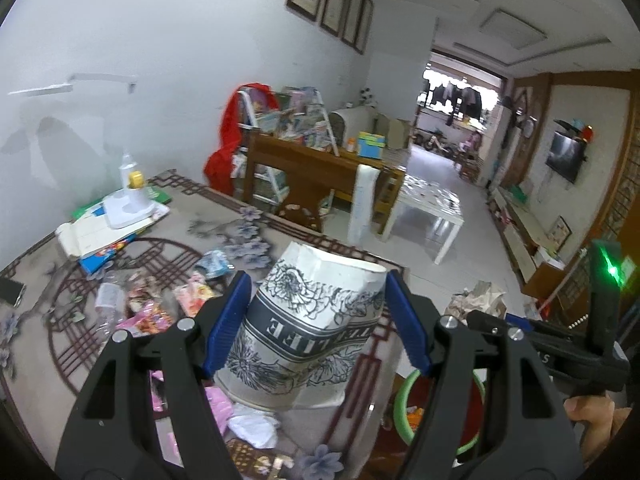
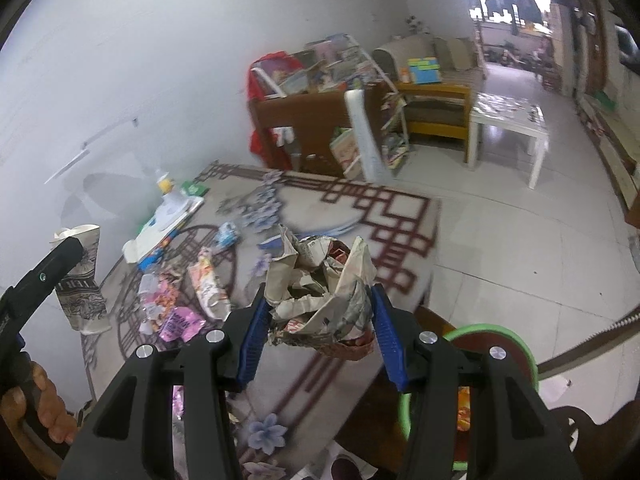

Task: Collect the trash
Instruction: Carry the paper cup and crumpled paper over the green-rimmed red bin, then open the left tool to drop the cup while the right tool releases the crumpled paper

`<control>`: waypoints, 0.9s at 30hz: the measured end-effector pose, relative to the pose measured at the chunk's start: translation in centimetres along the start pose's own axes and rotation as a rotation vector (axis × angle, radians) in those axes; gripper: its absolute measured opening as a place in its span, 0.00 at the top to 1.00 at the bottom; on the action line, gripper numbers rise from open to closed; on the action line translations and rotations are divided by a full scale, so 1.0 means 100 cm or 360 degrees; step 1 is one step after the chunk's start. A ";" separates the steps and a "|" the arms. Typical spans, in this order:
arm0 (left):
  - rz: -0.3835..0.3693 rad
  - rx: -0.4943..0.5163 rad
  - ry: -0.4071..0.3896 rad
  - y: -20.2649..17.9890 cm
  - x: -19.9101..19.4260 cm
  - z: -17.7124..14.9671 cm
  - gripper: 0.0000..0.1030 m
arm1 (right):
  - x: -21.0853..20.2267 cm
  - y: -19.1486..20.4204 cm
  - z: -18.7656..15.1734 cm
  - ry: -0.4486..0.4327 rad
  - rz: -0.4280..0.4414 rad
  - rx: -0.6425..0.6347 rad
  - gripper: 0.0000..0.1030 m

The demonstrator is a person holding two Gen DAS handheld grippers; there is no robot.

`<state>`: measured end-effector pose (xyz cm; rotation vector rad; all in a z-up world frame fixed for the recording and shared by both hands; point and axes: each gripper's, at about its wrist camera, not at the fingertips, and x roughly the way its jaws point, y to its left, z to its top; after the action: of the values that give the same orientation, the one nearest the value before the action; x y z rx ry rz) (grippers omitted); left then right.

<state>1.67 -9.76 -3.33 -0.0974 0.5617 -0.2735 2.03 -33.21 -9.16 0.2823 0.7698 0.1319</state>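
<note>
A: Daylight pours in from the far doorway (image 1: 460,92), blown out white, with glare on the white table (image 2: 508,114).

B: Soft shadows smear the wall (image 1: 80,40); edges bend and darken, and the rug blurs.

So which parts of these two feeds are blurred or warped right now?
Left wrist: paper cup sharp in the left gripper, tablecloth edge smeared, walls bowed by fisheye. Right wrist: crumpled newspaper crisp in the right gripper, table litter motion-blurred, balcony doorway overexposed.

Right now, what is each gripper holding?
Left gripper: shut on the paper cup.
Right gripper: shut on the crumpled newspaper.
</note>
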 end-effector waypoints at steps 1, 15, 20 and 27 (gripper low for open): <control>-0.0019 0.0011 0.0005 -0.004 0.003 0.000 0.35 | -0.002 -0.006 -0.001 -0.0002 -0.0017 0.0020 0.53; -0.0394 0.0169 0.0167 -0.093 0.056 -0.019 0.35 | -0.023 -0.084 -0.026 0.0024 -0.0269 0.0302 0.53; -0.0528 0.0223 0.0263 -0.123 0.082 -0.037 0.35 | -0.026 -0.112 -0.041 0.0065 -0.0360 0.0444 0.51; -0.0622 0.0308 0.0370 -0.163 0.115 -0.058 0.35 | -0.031 -0.144 -0.051 0.0102 -0.0513 0.0567 0.51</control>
<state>4.17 -28.71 -11.41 0.0141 0.7427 -0.7245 -3.51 -46.58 -14.92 0.4879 0.8917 -0.3052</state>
